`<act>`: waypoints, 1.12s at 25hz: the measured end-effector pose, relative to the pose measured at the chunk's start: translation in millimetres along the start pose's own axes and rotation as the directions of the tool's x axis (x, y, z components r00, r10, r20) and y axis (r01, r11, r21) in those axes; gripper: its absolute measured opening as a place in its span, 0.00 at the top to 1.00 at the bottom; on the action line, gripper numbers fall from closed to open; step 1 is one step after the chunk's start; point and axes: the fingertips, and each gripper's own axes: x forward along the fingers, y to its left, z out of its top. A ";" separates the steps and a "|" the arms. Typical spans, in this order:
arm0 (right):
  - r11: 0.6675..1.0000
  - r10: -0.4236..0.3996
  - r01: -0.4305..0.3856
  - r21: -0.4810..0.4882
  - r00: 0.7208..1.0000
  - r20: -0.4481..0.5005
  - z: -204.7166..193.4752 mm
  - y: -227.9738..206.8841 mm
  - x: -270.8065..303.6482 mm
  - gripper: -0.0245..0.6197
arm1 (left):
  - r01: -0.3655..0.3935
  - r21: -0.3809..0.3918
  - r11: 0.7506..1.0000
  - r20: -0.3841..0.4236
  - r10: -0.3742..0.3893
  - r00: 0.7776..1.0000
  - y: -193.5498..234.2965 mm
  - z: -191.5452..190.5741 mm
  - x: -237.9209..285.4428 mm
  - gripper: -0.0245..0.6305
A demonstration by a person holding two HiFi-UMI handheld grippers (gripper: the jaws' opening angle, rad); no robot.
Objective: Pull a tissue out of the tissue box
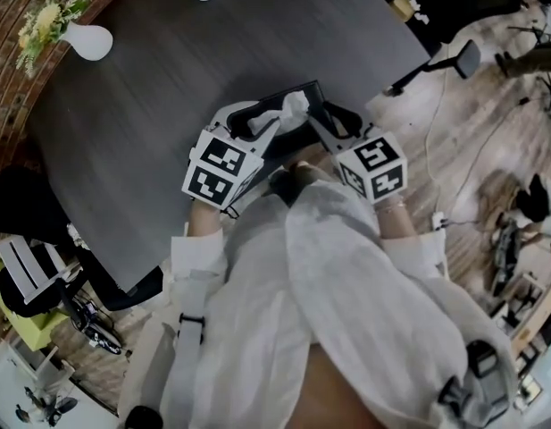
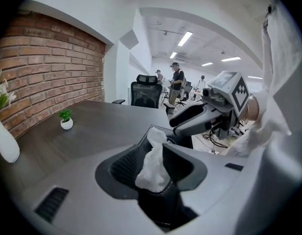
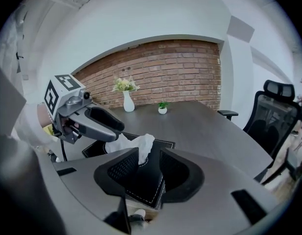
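1. Tissue box (image 3: 141,182): black with white stitching, on the dark worktop (image 1: 168,88) near the person's edge. One white tissue (image 2: 155,141) stands up from its slot.
2. Left gripper (image 2: 154,165): fingers apart with the tissue standing between them; the pads are not pressing on it.
3. Right gripper (image 3: 148,175): fingers apart over the box's edge, nothing clamped.
4. Step in hand, as judged: approach to the grasp; the pull has not begun.
5. Next move calls for: left fingers to close on the tissue, the right gripper to steady the box, then a straight upward draw.
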 end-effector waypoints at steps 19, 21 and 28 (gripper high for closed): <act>0.988 0.097 -0.108 -0.111 0.991 -0.094 -10.9 10.4 5.8 0.75 | 0.027 0.070 0.997 -0.170 -0.015 0.985 -12.9 -8.8 26.2 0.77; 0.987 0.097 -0.109 -0.121 0.990 -0.098 -11.0 12.1 5.4 0.75 | 0.017 0.077 0.997 -0.180 -0.003 0.984 -11.7 -10.5 26.0 0.80; 0.985 0.101 -0.113 -0.133 0.990 -0.100 -13.3 7.8 4.4 0.75 | -0.004 0.062 0.998 -0.195 0.016 0.981 -11.6 -9.1 29.2 0.92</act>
